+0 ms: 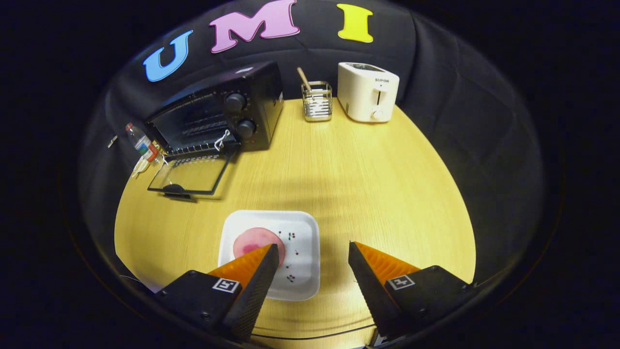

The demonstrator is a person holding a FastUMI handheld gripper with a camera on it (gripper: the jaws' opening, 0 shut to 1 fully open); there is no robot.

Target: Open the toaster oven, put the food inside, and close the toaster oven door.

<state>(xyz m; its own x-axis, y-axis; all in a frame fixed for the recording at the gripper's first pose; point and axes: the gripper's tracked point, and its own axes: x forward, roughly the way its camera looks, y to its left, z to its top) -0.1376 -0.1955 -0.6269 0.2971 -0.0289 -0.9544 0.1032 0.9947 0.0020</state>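
Pink round food (258, 241) lay on a square white plate (300, 252) on the wooden table (363, 184) — gripper (314, 256) hovering above, fingers apart, empty — beyond stood the black toaster oven (218, 114), door (190, 175) down.

Black toaster oven (220, 114) at table back, door (190, 175) down flat; pink food (255, 241) on white plate (302, 232).

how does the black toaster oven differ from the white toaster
The toaster oven is black, wide and boxy, with two round knobs; its glass door lies open on the table. The toaster is white, narrower, with one front lever. Both stand at the table's far side.
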